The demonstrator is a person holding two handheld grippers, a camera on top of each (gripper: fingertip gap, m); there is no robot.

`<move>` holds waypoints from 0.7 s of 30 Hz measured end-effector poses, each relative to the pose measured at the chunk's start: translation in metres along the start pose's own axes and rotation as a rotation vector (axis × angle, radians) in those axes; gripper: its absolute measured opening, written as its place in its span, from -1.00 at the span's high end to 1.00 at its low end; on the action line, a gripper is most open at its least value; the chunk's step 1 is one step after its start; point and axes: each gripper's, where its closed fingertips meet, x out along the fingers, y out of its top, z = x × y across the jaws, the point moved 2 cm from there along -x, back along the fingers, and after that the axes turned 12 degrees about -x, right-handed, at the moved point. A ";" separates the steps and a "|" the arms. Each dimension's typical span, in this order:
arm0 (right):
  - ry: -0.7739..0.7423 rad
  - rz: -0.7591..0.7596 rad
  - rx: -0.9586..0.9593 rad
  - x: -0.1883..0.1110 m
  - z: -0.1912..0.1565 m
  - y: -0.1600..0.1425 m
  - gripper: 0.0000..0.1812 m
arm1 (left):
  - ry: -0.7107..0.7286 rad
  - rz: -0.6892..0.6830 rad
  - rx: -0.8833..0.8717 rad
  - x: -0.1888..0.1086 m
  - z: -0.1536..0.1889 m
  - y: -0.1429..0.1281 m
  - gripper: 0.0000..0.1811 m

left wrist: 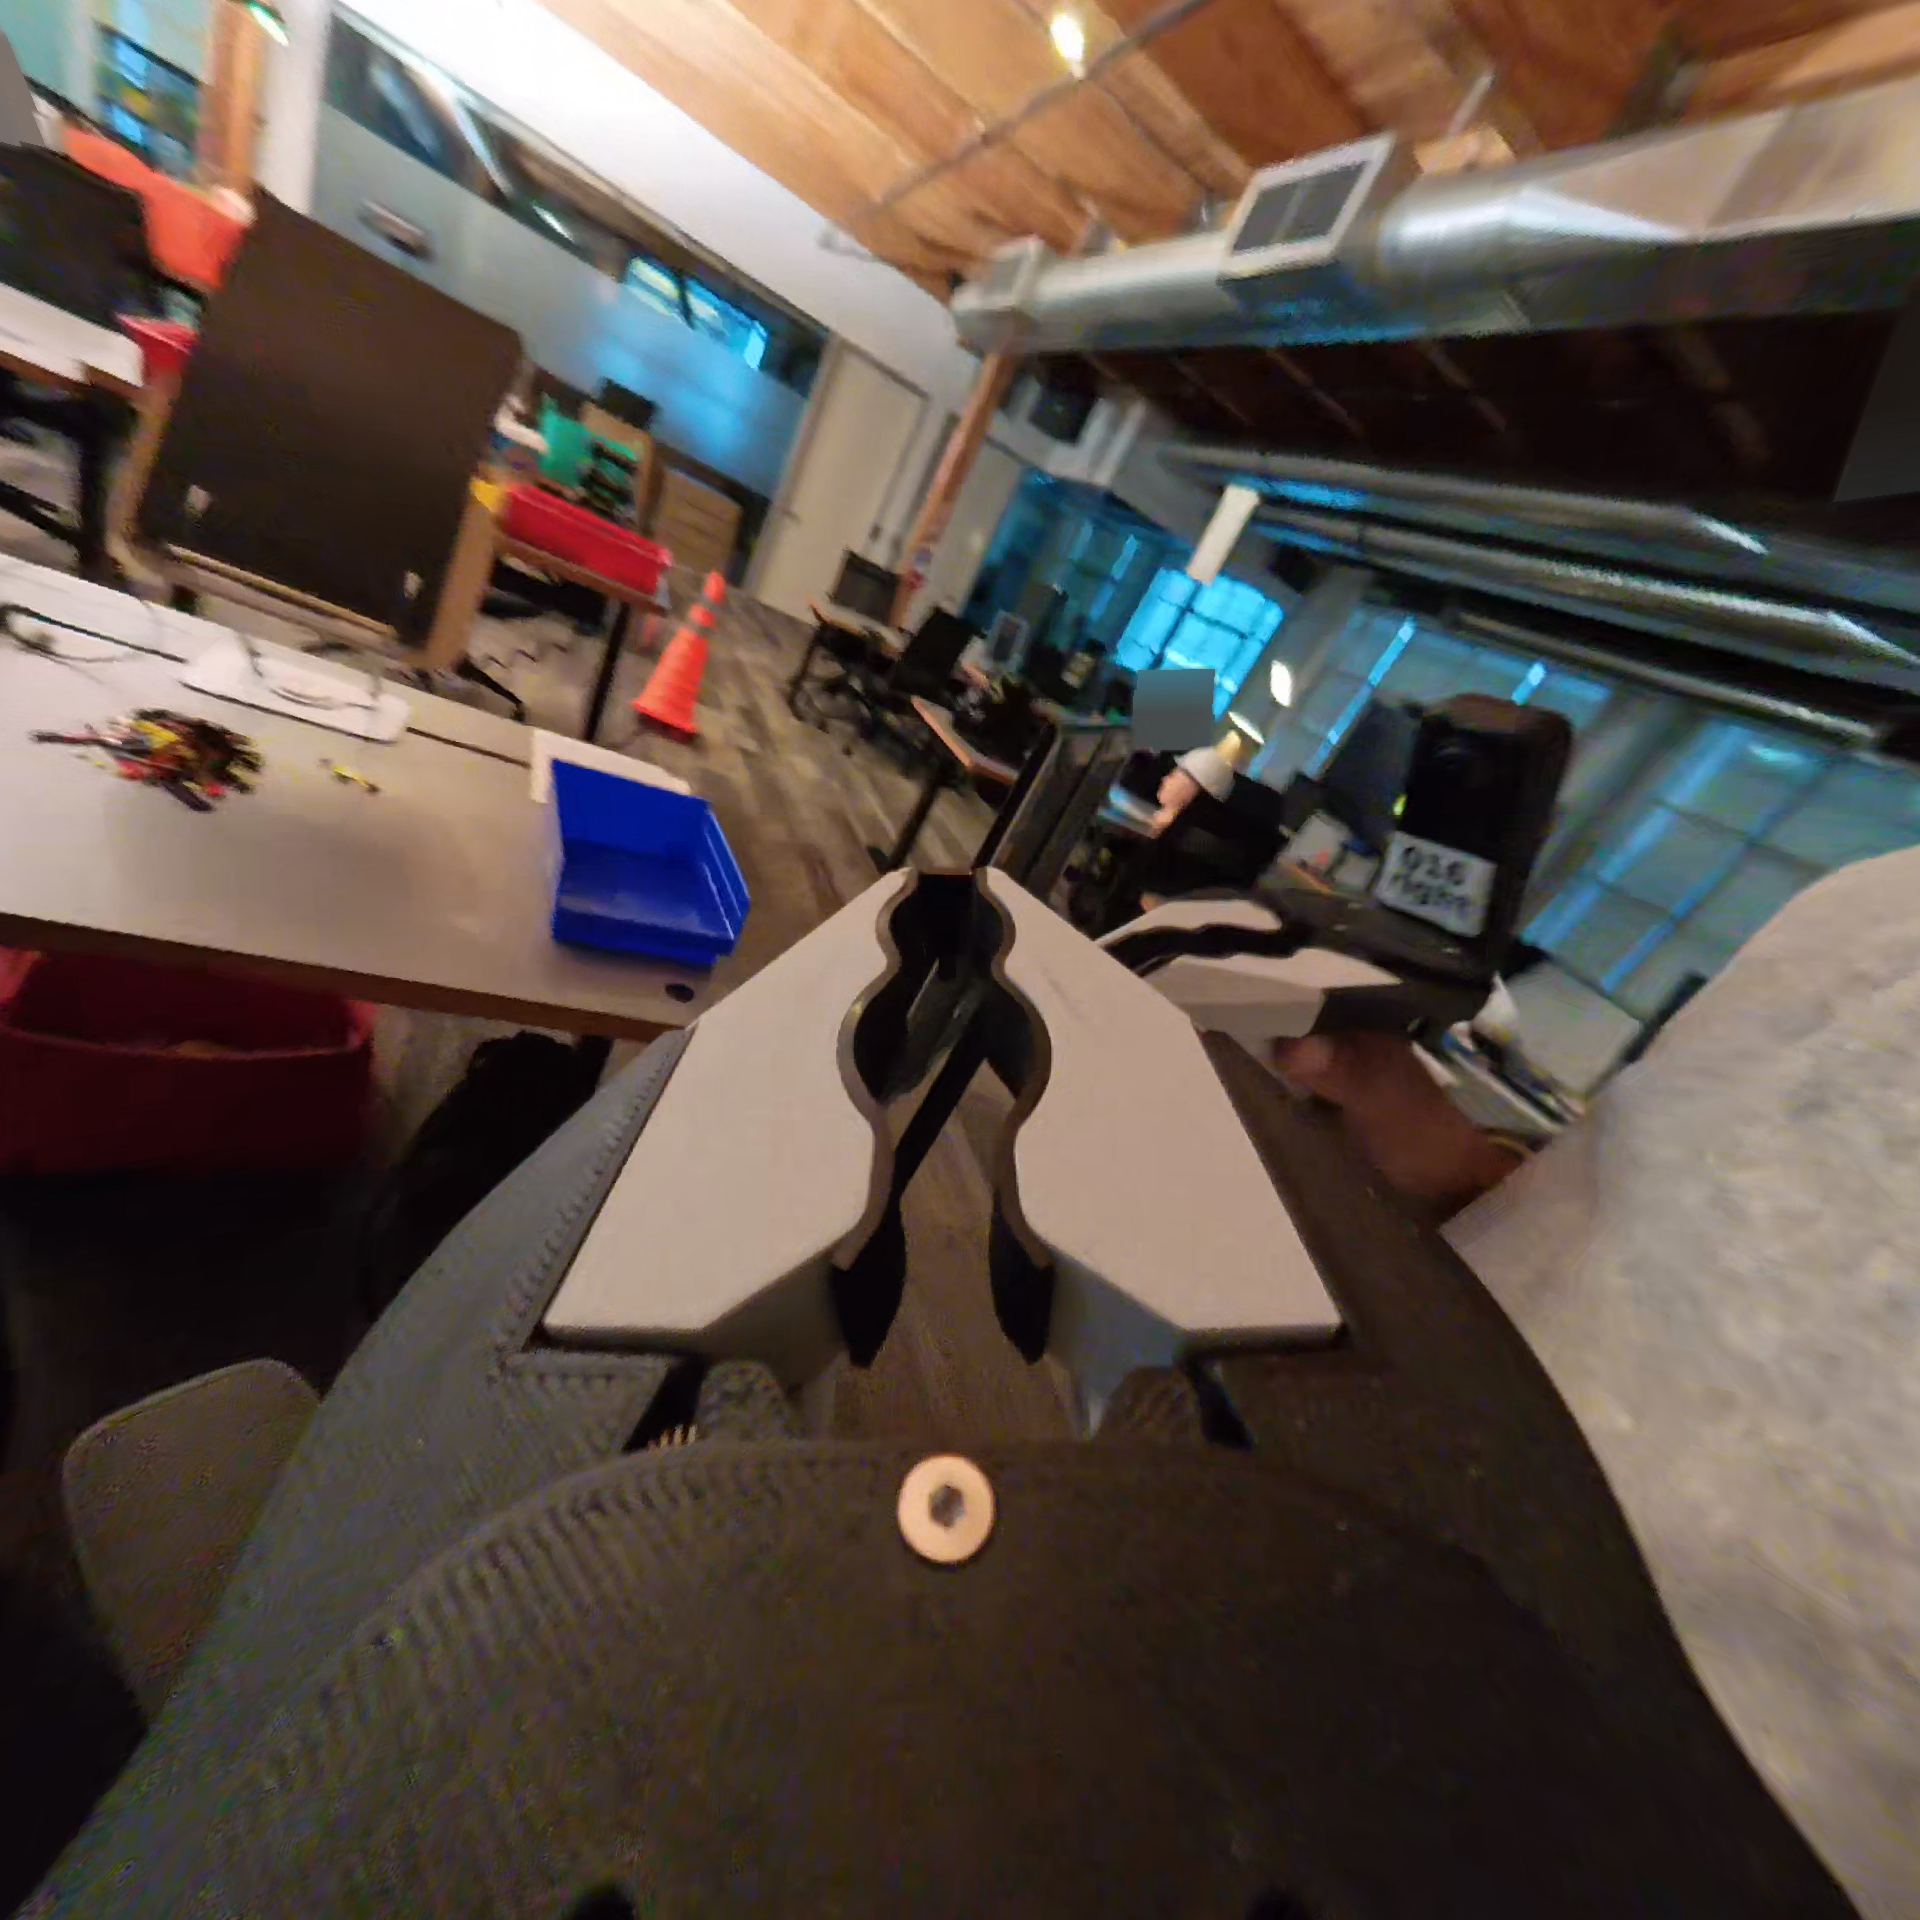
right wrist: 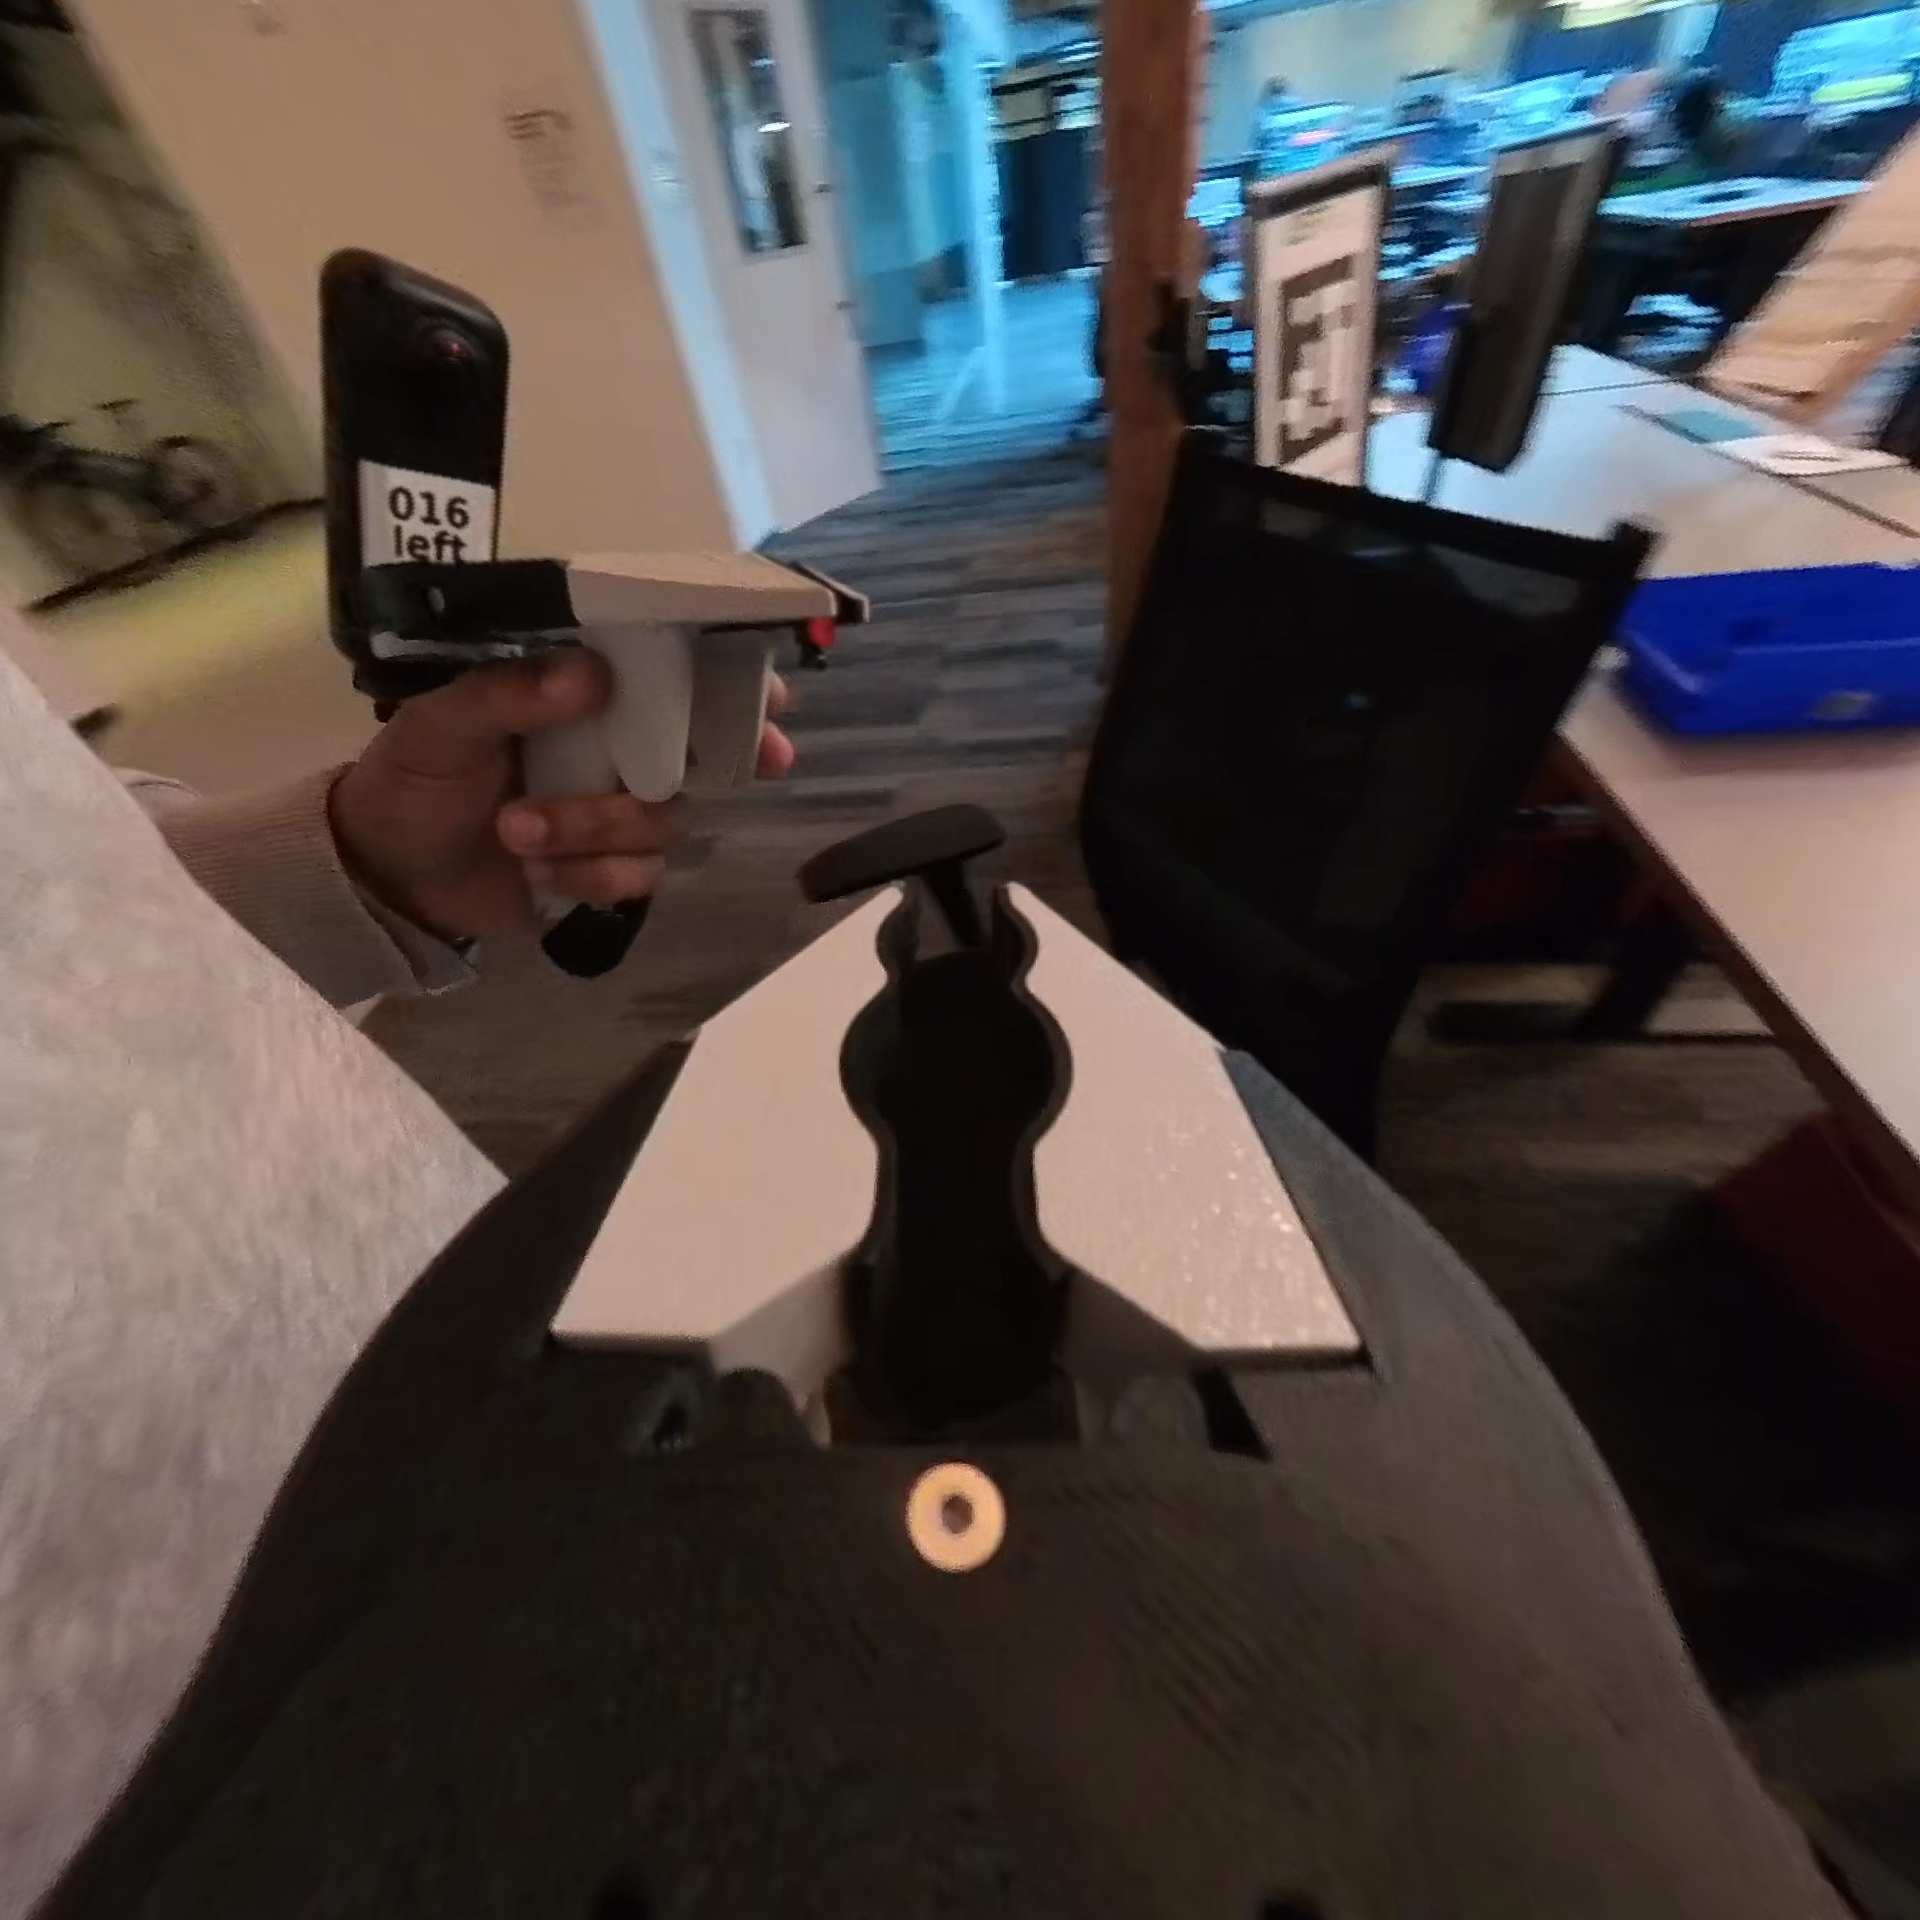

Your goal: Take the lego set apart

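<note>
A loose pile of small black, yellow and red lego pieces [left wrist: 156, 750] lies on the grey table [left wrist: 312, 883] at the far left of the left wrist view. My left gripper [left wrist: 950, 883] is shut with nothing between its fingers, held in the air off the table's edge. It also shows in the right wrist view [right wrist: 831, 608], held by a hand. My right gripper [right wrist: 956, 896] is shut and empty, pointing at a black chair [right wrist: 1340, 769]. It shows from the side in the left wrist view [left wrist: 1226, 966]. No lego shows in the right wrist view.
Stacked blue bins [left wrist: 644, 883] sit at the table's near corner, with white paper [left wrist: 301, 691] behind the pile. A blue bin [right wrist: 1777, 665] lies on the white table [right wrist: 1766, 883] at right. An orange cone [left wrist: 681, 665] stands on the floor. A red tub [left wrist: 177, 1060] sits under the table.
</note>
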 end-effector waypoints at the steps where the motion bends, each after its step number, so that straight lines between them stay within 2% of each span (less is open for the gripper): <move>1: -0.066 -0.011 0.008 -0.002 0.005 0.000 0.87 | -0.017 -0.044 -0.002 0.006 -0.011 0.003 0.92; 7: -0.501 -0.084 0.120 -0.012 0.018 -0.019 0.86 | -0.275 -0.291 -0.035 0.019 -0.061 0.025 0.91; 11: -0.787 -0.031 0.220 0.002 -0.001 -0.012 0.88 | -0.405 -0.428 -0.039 -0.001 -0.086 0.044 0.92; 13: -0.850 0.035 0.248 0.020 -0.016 0.000 0.88 | -0.438 -0.483 -0.029 -0.017 -0.095 0.051 0.92; 16: -0.957 -0.067 0.219 0.027 -0.030 0.004 0.92 | -0.446 -0.567 -0.014 -0.040 -0.117 0.049 0.92; 19: -1.099 -0.175 0.160 0.005 -0.042 0.014 0.92 | -0.473 -0.638 -0.076 -0.052 -0.135 0.033 0.92; 21: -1.180 -0.170 0.154 -0.012 -0.053 0.025 0.92 | -0.516 -0.686 -0.143 -0.050 -0.135 0.024 0.92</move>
